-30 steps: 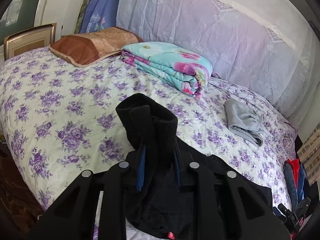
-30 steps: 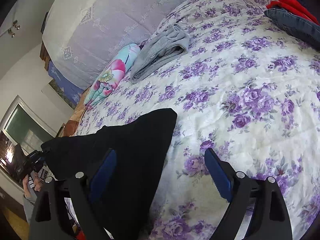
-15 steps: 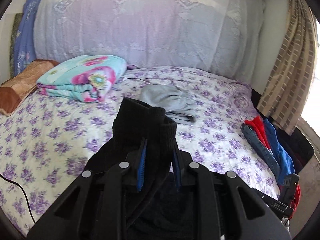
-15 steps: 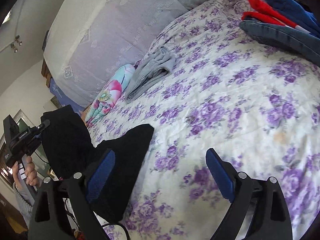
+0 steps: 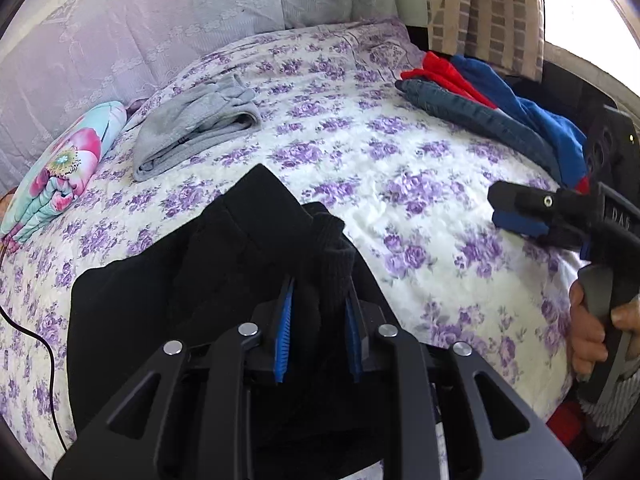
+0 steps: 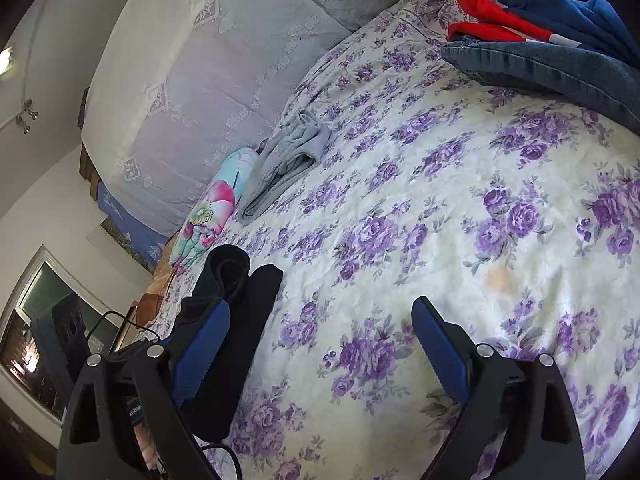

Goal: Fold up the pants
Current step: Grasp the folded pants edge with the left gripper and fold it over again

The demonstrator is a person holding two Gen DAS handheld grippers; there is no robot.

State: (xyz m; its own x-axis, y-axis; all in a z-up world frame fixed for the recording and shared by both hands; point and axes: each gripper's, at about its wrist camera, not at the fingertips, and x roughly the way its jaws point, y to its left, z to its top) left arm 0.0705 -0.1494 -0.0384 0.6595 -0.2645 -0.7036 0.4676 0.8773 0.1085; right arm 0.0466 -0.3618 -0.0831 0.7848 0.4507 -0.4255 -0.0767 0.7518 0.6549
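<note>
The left gripper [image 5: 318,334] is pinched on a bunched, ribbed end of the black pants [image 5: 224,264]; its blue pads [image 5: 283,336] are pressed against the cloth on both sides. The end is probably held this way so that it can be carried over the rest of the garment as a fold. The pants are spread on the flowered bedspread [image 5: 420,200] at its near edge. The right gripper [image 6: 320,344] is held spread wide above bare bedspread, nothing between its jaws, likely kept ready to take another edge. Further off, grey folded clothes [image 5: 192,124] lie apart from the pants.
</note>
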